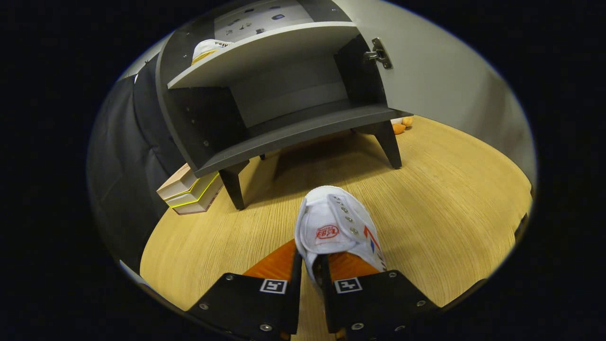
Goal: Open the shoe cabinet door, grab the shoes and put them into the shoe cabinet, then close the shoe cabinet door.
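White canvas shoe (pixel 338 232) is pinched at its heel rim by the jaws before the open dark cabinet (pixel 284 109).

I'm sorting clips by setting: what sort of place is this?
Likely a mock entryway: an open dark grey shoe cabinet on a light wood-grain floor, and a white canvas shoe gripped in the tongs.

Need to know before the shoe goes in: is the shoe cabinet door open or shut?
Open. The door stands swung aside on its hinge, baring both shelves; the gripper grips a white shoe.
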### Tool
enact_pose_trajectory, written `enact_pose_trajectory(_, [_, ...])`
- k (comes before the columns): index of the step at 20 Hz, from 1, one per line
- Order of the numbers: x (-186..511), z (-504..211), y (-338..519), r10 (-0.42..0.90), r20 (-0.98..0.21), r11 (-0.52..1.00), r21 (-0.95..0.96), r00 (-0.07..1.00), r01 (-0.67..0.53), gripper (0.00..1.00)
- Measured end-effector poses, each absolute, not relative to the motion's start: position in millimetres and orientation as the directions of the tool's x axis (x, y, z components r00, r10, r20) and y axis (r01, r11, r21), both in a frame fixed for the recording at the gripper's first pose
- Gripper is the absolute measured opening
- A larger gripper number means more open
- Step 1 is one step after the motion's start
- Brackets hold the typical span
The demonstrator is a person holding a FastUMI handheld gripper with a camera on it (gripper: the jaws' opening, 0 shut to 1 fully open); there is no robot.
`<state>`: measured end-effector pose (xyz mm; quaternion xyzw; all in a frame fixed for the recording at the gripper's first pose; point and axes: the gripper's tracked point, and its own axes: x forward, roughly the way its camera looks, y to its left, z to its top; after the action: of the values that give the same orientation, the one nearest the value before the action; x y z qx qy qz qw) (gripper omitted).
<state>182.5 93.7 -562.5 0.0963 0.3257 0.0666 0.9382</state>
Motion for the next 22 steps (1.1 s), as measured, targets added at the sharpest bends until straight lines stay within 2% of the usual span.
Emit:
enact_pose_trajectory(1, [185.8, -564.2, 96.4, 0.192, -0.603, 0.971, 0.229, 0.774, -0.063, 0.20])
enact_pose_trajectory(4, [188.5, -563.6, 98.5, 0.188, -0.613, 0.973, 0.223, 0.768, -0.060, 0.03])
enact_pose_trajectory(15, [166.0, -504.3, 107.1, 0.196, -0.628, 0.972, 0.226, 0.753, -0.065, 0.02])
enact_pose_trajectory(22, [133.0, -410.7, 129.0, 0.205, -0.561, 0.971, 0.220, 0.802, -0.094, 0.02])
